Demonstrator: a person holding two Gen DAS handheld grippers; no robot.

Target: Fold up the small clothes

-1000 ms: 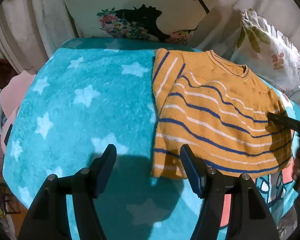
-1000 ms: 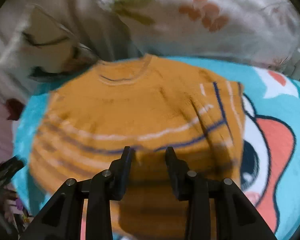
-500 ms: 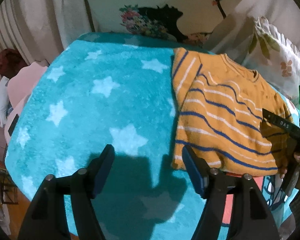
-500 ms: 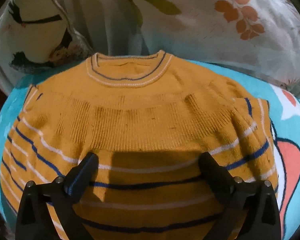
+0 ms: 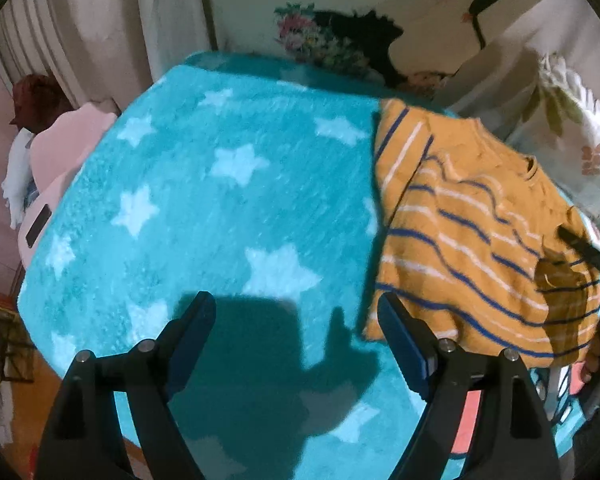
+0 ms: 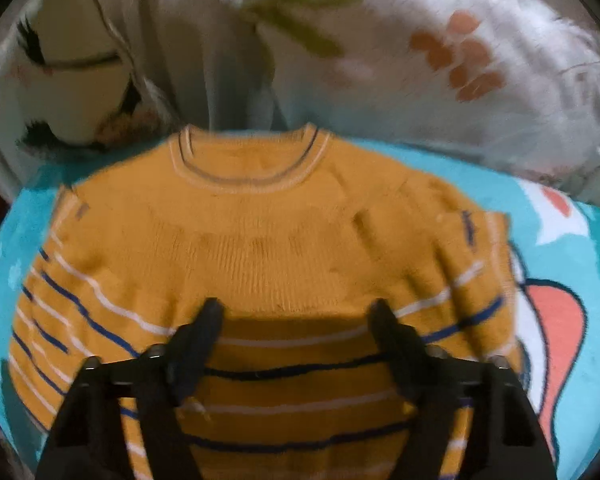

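Mustard-orange knit sweater (image 6: pixel 268 248) with navy and white stripes lay flat on a teal blanket (image 5: pixel 228 208) printed with pale stars. Sleeves looked folded in over the body. Round collar at 12 o'clock in the right wrist view, hem toward 6. In the left wrist view the sweater (image 5: pixel 472 240) sat at 3 o'clock on the blanket, one striped sleeve folded along its left edge.

Left hand-held gripper (image 5: pixel 296 312) hung over bare blanket just left of the sweater's lower corner. Jaws were spreading wider, nothing between them but blanket and shadow. Its right finger (image 5: pixel 404 344) overlapped the sweater's hem corner in view; cannot tell if touching.

Right hand-held gripper (image 6: pixel 296 316) was over the sweater's mid-body, jaws well apart and narrowing. Only flat knit showed between them, no fabric pinched, pads not visibly pressing. One of its dark fingers showed at 3 o'clock in the left wrist view, over the sweater's far edge.

White pillow (image 6: pixel 440 64) with orange and green leaf print lay at 1 o'clock behind the collar. Another cushion (image 5: pixel 380 20) with a dark floral print sat at 12 o'clock beyond the blanket. A pink thing (image 5: pixel 68 148) sat at 9 o'clock past the blanket edge. The right wrist view was motion-blurred.
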